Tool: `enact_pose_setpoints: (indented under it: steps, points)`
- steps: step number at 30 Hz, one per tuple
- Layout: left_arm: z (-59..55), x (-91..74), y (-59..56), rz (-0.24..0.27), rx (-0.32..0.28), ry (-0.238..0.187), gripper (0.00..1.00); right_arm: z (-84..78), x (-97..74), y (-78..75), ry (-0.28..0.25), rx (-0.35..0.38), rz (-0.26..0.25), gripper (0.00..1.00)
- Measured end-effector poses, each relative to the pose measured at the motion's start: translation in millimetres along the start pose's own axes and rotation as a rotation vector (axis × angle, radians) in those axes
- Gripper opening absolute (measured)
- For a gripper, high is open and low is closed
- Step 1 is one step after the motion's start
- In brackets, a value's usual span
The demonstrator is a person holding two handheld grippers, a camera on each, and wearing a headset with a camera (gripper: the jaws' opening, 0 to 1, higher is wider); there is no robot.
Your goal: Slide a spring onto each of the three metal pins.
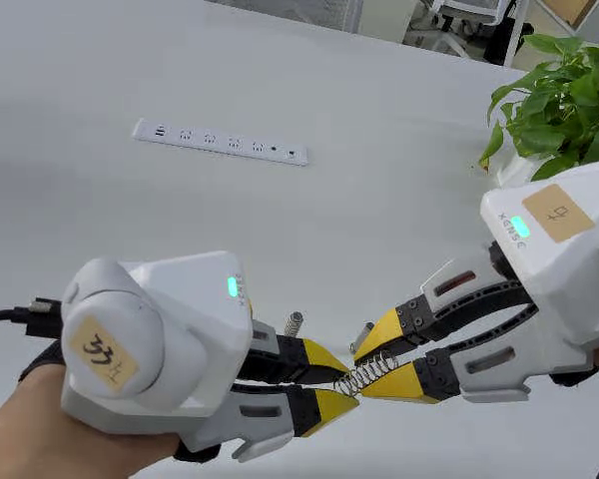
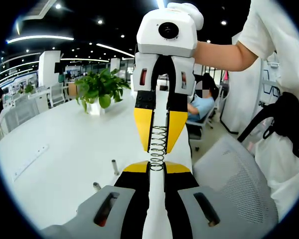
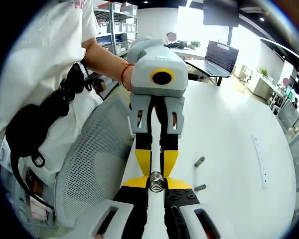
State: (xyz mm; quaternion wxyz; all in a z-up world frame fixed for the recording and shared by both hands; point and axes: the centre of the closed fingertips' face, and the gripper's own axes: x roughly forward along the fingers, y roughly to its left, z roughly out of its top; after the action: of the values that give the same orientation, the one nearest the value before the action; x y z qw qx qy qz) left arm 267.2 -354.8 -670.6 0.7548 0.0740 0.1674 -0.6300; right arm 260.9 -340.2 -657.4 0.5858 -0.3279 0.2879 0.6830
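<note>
Left gripper (image 1: 337,386) low and close in head view, jaws narrow, pinching one end of spring (image 1: 365,372). Right gripper (image 1: 384,365) opposite, jaws narrow on the other end. Counter (image 1: 180,220) below both. Plant (image 1: 564,95) at far right. Power strip (image 1: 220,142) well beyond. Spring spans the two sets of tips, off the counter. Two pins (image 1: 294,322) stand on it just behind.
</note>
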Motion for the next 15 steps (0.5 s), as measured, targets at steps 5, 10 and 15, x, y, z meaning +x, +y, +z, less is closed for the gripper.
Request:
enact_pose_setpoints:
  steps: [5,10,15]
  points:
    - [-1.1,0.1,-1.0,-0.004,-0.003,0.002,0.06,-0.6,1.0,1.1,0.007,-0.001,0.008,0.07]
    - [-2.1,0.3,-1.7,-0.007,-0.002,0.006,0.06,-2.1,1.7,1.1,0.022,-0.029,0.005,0.08]
    - [-2.0,-0.2,-1.7,-0.008,-0.003,0.004,0.06,-2.2,1.8,0.4,0.023,-0.03,0.004,0.08]
